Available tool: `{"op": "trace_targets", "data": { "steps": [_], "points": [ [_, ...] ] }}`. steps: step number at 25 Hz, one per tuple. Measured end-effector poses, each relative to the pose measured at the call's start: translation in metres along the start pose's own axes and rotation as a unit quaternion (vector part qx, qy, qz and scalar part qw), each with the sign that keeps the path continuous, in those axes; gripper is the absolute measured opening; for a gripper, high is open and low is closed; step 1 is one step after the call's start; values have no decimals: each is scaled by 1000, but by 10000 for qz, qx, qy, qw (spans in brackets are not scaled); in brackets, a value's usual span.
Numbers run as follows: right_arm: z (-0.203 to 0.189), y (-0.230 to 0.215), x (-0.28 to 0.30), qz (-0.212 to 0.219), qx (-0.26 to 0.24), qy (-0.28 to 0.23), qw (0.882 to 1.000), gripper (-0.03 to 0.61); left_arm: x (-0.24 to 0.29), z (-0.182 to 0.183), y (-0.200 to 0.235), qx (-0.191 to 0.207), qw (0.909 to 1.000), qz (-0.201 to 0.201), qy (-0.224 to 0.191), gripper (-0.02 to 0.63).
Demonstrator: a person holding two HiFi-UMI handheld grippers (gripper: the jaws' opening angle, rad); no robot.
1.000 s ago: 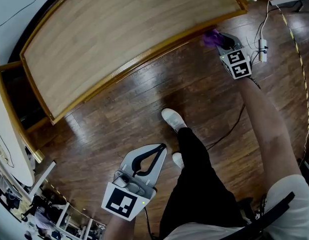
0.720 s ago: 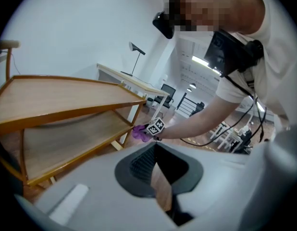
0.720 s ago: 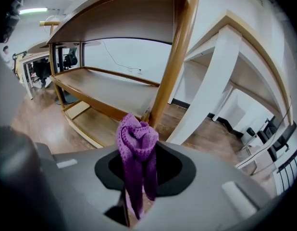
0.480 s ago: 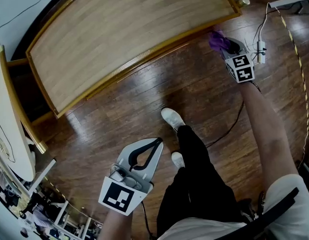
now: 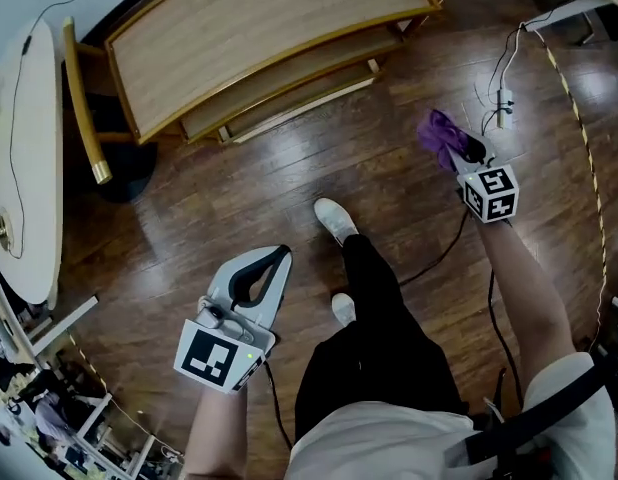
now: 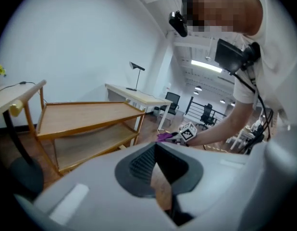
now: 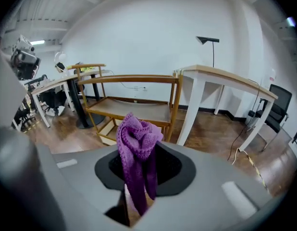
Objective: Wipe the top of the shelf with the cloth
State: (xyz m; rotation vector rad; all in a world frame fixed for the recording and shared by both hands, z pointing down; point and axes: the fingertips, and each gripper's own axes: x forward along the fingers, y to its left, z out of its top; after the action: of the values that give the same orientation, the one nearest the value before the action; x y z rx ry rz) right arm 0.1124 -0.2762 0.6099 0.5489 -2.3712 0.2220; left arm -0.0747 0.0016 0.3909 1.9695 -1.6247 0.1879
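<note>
The wooden shelf [image 5: 259,28] stands at the top of the head view, its flat top bare. My right gripper [image 5: 465,151] hangs over the dark floor, well short of the shelf, shut on a crumpled purple cloth [image 5: 439,133]. In the right gripper view the cloth [image 7: 136,143] hangs bunched between the jaws, with the shelf [image 7: 134,81] straight ahead and some way off. My left gripper [image 5: 277,258] is low at the left, shut on nothing. In its own view the shelf [image 6: 86,112] lies ahead to the left and the cloth [image 6: 164,136] to the right.
A round white table [image 5: 24,168] with a black base [image 5: 129,173] stands to the left of the shelf. A white desk [image 7: 225,81] stands at its right end. A power strip with cables [image 5: 504,98] lies on the floor near my right gripper. The person's shoe [image 5: 334,218] is between the grippers.
The shelf now looks smaller and farther away. My right gripper, still shut on the cloth, has come away from the shelf's front edge and now hangs over the floor. The left gripper stays shut.
</note>
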Motion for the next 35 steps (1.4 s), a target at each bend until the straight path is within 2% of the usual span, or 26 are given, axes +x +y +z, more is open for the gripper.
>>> {"op": "trace_targets", "data": {
  "steps": [5,10,14,17,20,25,31,35],
  "points": [
    [9,67,-123,40,94,-454,9989,91,-91,-38,-67,109,9998,131,-109,21],
    [1,138,-277,43,612,-774,9951,91,-173,-74,-160,398,9991,100,-130,21],
    [26,190,-357,292,746,-1061,9911,91,-223,-71,-193,535,9982,190,-216,21],
    [49,215,-405,468,632,-1296,9884,91,-247,-61,-221,636,9973,200,-315,21],
    [58,228,-451,633,608,-1514,9846,92,-259,-51,-253,770,9956,243,-476,21],
    [34,243,-507,892,715,-1631,9800,92,-269,-46,-298,718,9933,448,-784,21],
    [26,216,-581,820,356,-2085,9739,93,-244,-39,-379,853,9928,56,-834,21],
    [10,195,-630,840,358,-2273,9695,94,-225,-33,-432,971,9914,-84,-870,21]
  ]
}}
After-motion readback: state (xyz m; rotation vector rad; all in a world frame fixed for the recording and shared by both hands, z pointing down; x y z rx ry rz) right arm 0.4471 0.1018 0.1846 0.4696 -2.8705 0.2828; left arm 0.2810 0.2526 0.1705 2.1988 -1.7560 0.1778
